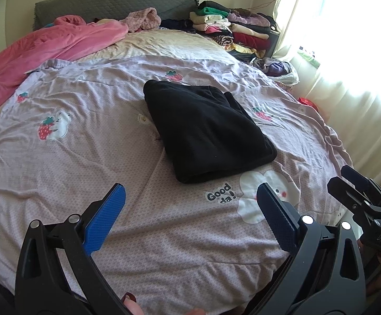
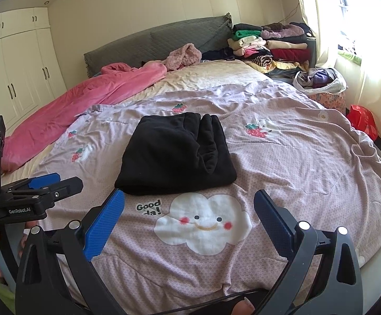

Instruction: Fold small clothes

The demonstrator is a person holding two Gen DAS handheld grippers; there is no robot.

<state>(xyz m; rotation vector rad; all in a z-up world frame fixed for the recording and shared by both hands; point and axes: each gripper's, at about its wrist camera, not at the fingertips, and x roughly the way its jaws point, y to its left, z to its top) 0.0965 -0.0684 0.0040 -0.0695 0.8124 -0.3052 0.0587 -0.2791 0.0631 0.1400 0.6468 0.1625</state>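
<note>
Room: we see a bed [image 2: 308, 157] with a purple cover, a window on the right, and white doors on the left.
Black cloth [image 2: 176, 155]: it lies folded in the middle of the bed, just past the cloud picture [image 2: 203, 223].
Left gripper [image 1: 190, 220]: its jaws are wide apart and hold nothing.
Right gripper [image 2: 189, 223]: it gapes wide too, with nothing in it.
Pile [image 2: 266, 44]: folded clothes sit far back by the window.
Worry: if we grab only the top layer, we think the fold may fall apart.
Worry: we might pinch the cover too and drag it along.
Worry: the cloth is thick, so it may slip out on the way.
</note>
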